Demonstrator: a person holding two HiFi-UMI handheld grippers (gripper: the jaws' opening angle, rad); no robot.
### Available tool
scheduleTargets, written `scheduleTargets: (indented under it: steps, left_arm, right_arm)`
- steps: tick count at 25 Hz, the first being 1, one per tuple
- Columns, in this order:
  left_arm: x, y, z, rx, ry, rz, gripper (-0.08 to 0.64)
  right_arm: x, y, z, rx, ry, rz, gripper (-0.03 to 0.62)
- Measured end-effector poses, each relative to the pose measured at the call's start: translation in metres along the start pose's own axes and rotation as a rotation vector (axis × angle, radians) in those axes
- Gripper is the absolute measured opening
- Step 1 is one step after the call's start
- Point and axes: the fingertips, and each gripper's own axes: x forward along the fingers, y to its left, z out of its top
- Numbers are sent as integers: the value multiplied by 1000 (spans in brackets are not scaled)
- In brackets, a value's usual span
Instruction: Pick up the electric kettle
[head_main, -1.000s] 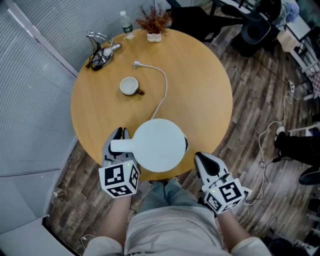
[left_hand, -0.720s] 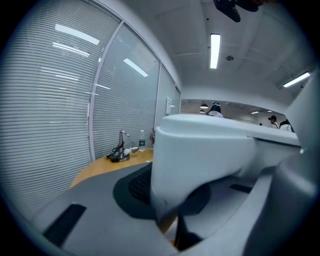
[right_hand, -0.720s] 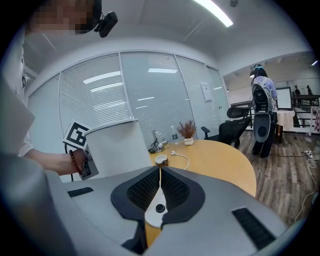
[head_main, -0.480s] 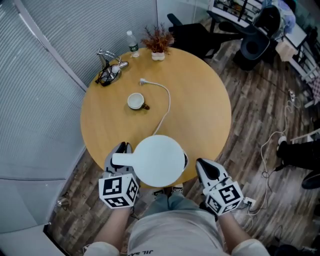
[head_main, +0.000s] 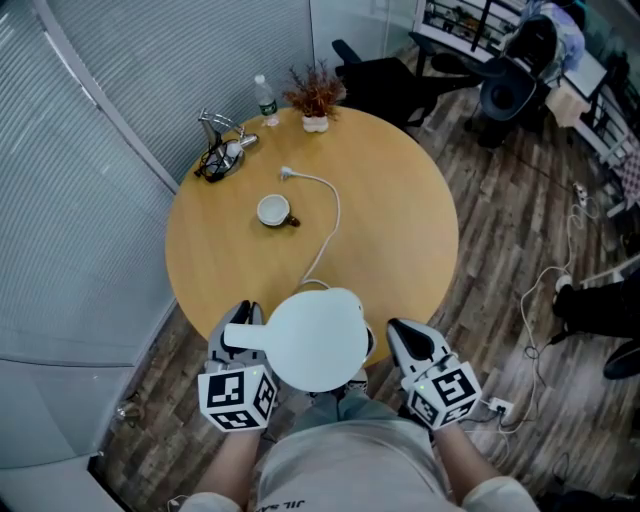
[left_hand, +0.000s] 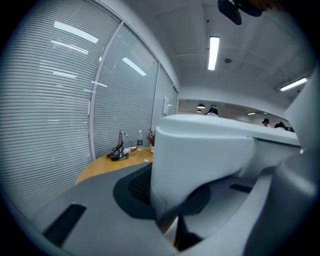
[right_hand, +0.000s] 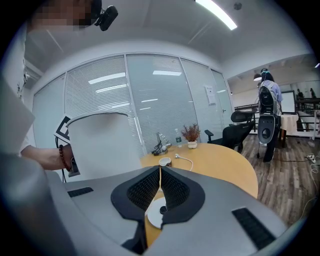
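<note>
Kettle (head_main: 315, 338): white plastic, smooth, matt. Table (head_main: 400, 230): light wood-look top, smooth, low sheen. Floor (head_main: 520, 230): dark wood planks, visible grain. Right gripper (right_hand: 160, 175): grey matt plastic shell, pads (right_hand: 144, 189) black, fine-ribbed. Cup (head_main: 273, 210): glossy white.

1. Head view: high over the round table (head_main: 400, 230), staring steeply down; the left gripper (head_main: 243, 318) and right gripper (head_main: 398, 335) poke in at the bottom edge.
2. Left gripper view: low, facing across the tabletop toward the blinds (left_hand: 50, 110), jammed right up against the kettle (left_hand: 200, 155).
3. Right gripper view: low too, facing across the same tabletop, kettle off to its left.
4. All three catch the plant (head_main: 315, 95) at the table's far edge.
</note>
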Motion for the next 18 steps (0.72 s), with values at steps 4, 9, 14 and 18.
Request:
scheduleTargets:
  steps: [4,9,14,18]
  left_arm:
    - [-4,0,-2,-10,2,1,43]
    - [-8,-2,-1,-14,-5,-2,43]
    - [-9,-1,-2,-22,-6,5,43]
    - [-11,0,-5,-27,-2,2,44]
  right_arm:
    - [-2,0,1,-4,-3,-4,34]
    - [-7,0,1,-10,2,-14,32]
    - [-9,-1,4,-14,6,-17,32]
    - [-12,-1,6,-16,-2,-16,32]
